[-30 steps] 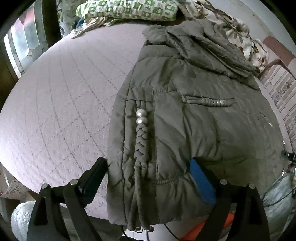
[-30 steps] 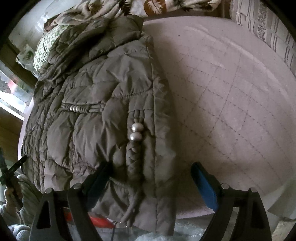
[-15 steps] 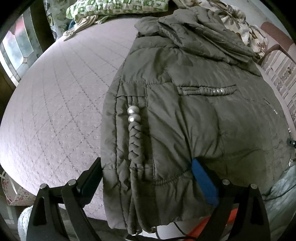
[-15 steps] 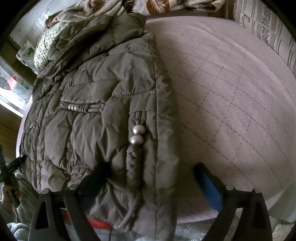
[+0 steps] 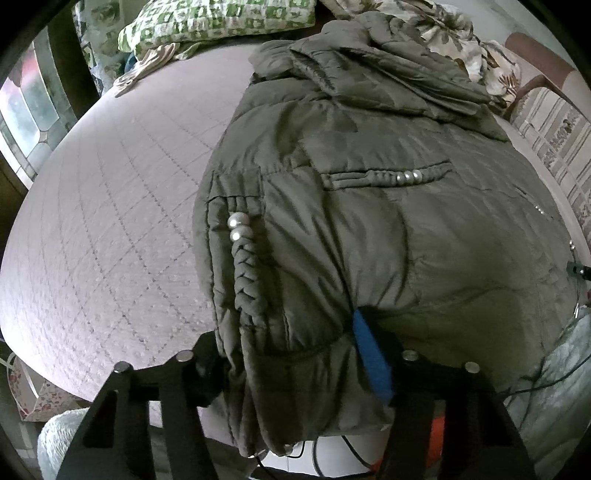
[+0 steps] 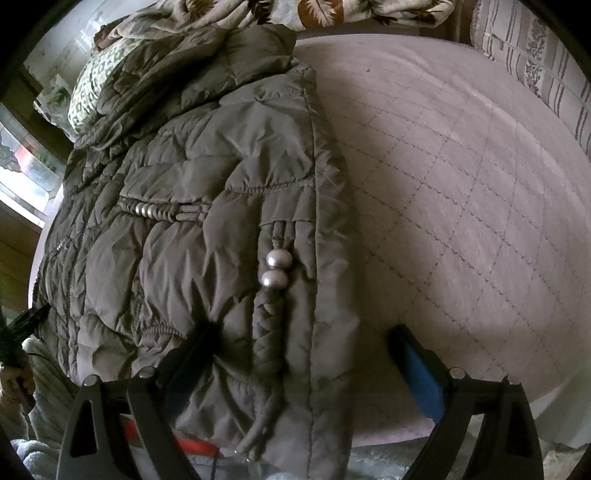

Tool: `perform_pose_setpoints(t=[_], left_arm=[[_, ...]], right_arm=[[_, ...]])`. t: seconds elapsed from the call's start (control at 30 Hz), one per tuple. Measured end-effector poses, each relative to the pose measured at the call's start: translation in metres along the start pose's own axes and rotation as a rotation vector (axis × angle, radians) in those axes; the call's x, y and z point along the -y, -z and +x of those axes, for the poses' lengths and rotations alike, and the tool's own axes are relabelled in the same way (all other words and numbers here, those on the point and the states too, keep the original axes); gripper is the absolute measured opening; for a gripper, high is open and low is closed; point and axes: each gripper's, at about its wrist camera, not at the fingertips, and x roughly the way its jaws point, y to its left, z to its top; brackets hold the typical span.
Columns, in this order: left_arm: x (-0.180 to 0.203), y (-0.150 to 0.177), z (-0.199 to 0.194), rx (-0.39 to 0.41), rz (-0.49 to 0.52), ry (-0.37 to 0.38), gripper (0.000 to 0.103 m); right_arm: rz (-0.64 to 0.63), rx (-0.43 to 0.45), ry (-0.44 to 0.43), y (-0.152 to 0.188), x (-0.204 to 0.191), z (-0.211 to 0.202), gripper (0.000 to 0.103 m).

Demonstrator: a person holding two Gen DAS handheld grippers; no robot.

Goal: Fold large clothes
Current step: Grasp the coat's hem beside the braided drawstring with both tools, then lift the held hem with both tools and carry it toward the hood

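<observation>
- Between your L fingers: the hem corner of the olive puffer jacket [image 5: 369, 206]. Your left gripper [image 5: 288, 347] has its fingers set wide, one on either side of the hem, w/ fabric bulging between them; can't tell if they actually pinch it.
- Ahead of the L fingers: braided cord [image 5: 249, 280] w/ two silver beads [image 5: 238, 227] runs along the jacket's edge, away from you.
- Beyond that: jacket lies flat on the quilted bedspread [image 5: 103, 229], hood bunched at the far end, hem hanging over the near bed edge.
- Far past the L fingers: green checked pillow [image 5: 218, 18] at the bed's head.
- Between your R fingers: the jacket's other hem corner [image 6: 280, 398]. Your right gripper [image 6: 306, 362] is spread wide; the dark finger presses on the fabric, the blue pad [image 6: 421, 380] sits apart from the jacket, over bare bedspread.
- Ahead of the R fingers: a matching cord w/ beads [image 6: 275, 269].
</observation>
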Motion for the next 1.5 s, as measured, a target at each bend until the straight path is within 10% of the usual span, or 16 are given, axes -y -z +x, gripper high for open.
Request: perform_pose_setpoints(t=[0.13,0.4,1.5], left_arm=[[0.003,-0.001,-0.007,0.017,-0.029,0.04,0.042],[-0.001,-0.006,-0.031,0.064,-0.084,0.121,0.02],[-0.002,-0.055,-0.088,0.196,0.04,0.069,0.015]], right_arm=[[-0.028,0.024,-0.078,0.002,-0.008,-0.007,0.054],[0.037,0.063,-0.17,0.0,-0.003,-0.019,0.027],[-0.086,0.242,-0.238,-0.049,-0.029,-0.092,0.021]])
